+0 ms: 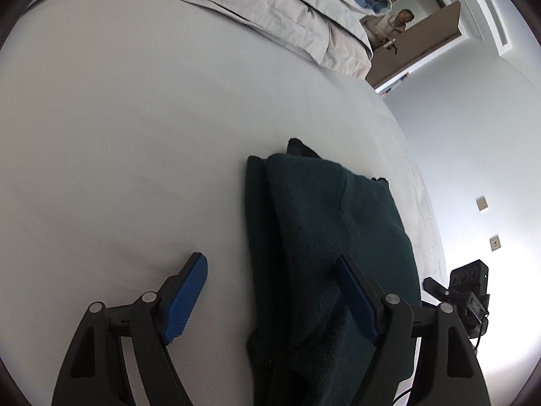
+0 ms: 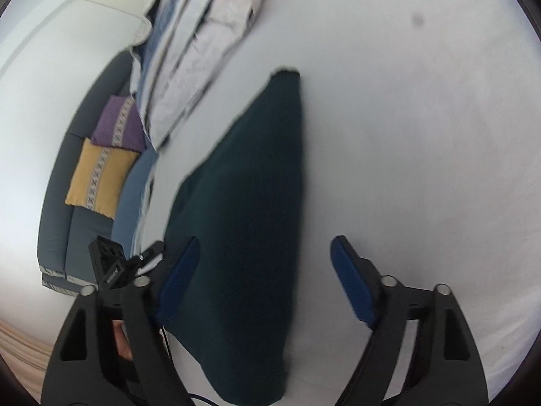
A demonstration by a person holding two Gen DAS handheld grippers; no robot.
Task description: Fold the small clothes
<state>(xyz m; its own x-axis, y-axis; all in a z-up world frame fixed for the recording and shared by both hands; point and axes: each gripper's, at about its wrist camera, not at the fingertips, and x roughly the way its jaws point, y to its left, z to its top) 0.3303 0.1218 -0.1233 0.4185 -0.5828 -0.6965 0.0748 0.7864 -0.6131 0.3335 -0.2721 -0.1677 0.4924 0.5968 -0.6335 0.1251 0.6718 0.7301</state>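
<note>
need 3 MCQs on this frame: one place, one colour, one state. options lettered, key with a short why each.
1. Where does the garment lie?
A. on the white bed sheet
B. on the sofa
C. on the floor

2. What colour are the pads of the tongs?
A. red
B. blue
C. yellow

3. How do the left tongs stand?
A. shut on the garment
B. open
C. out of view

Key: 1 A, the dark green cloth rests flat on the sheet, near the folded bedding. 2 B, ribbed blue pads show in both wrist views. 3 B, the jaws stand apart and neither pad pinches the cloth.
</note>
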